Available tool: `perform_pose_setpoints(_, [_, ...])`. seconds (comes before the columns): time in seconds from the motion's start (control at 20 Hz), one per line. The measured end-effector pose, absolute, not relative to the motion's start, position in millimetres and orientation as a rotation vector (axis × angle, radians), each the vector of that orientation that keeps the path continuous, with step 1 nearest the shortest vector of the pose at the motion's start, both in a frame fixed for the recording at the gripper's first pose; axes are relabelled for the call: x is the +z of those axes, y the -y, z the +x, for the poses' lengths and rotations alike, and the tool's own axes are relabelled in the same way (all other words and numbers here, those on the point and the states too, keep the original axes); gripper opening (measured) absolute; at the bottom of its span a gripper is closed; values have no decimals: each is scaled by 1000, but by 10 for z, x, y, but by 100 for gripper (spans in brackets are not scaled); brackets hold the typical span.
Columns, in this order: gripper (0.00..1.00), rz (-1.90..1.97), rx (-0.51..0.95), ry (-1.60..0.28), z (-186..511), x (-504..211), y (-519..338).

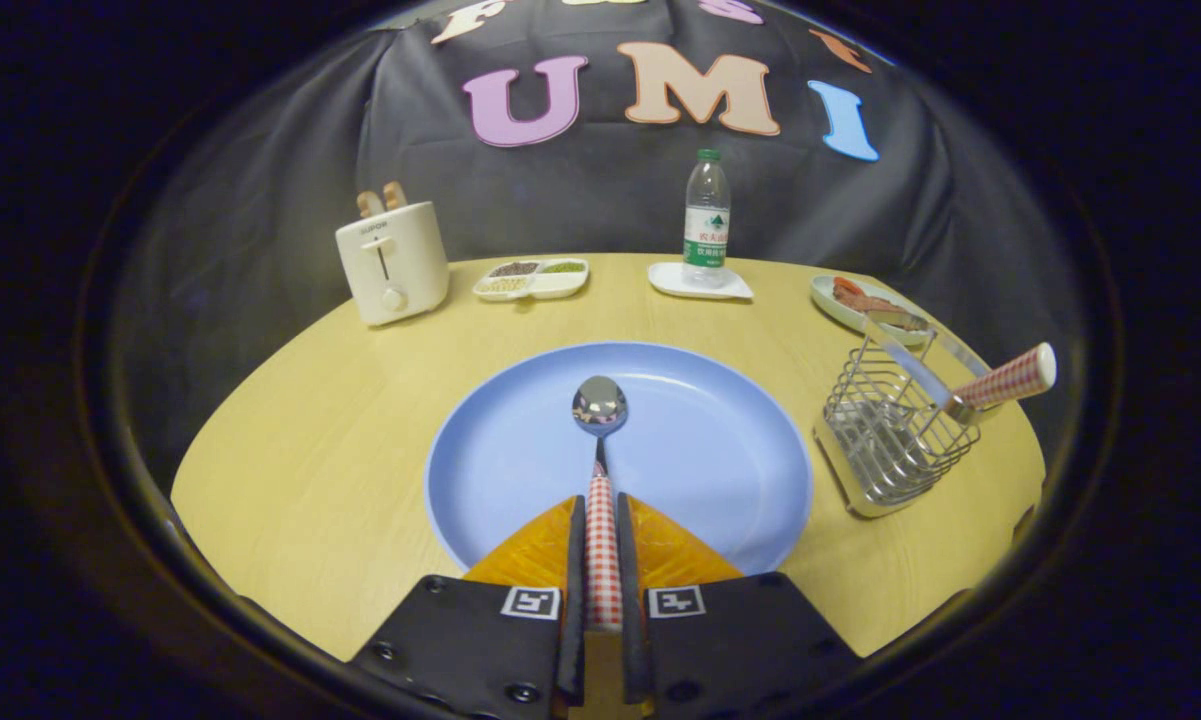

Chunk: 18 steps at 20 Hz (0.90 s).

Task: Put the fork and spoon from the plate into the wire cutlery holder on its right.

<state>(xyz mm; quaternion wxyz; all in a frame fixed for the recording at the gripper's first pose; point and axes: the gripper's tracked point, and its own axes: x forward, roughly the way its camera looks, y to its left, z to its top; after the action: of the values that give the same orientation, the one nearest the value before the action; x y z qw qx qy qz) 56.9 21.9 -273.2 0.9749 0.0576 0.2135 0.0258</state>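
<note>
Left of the plate the desk (290, 450) is bare up to the toaster (392, 262), so there is spare room that side. Gripper (602, 560) has its jaws closed on the spoon (600, 420) by its checked handle, bowl out ahead over the blue plate (720, 460). Spoon looks light and stiff with a slick metal bowl; the handle seems the better hold. Right of the plate, the wire cutlery holder (895, 435) already holds the fork (1000, 380), leaning outward; holder sits near the desk edge, path looks open.
</note>
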Motion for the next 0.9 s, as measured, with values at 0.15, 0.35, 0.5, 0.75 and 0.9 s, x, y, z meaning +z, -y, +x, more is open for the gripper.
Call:
perform_pose_setpoints(0.15, [15,88,53,-430,573,-2721,-227])
perform_pose_setpoints(0.35, [15,47,42,-436,574,-2660,-216])
perform_pose_setpoints(0.5, [14,33,30,-434,563,-2553,-232])
perform_pose_setpoints(0.75, [13,2,2,-413,513,-2276,-221])
perform_pose_setpoints(0.9, [10,-21,-1,-426,499,-2193,-252])
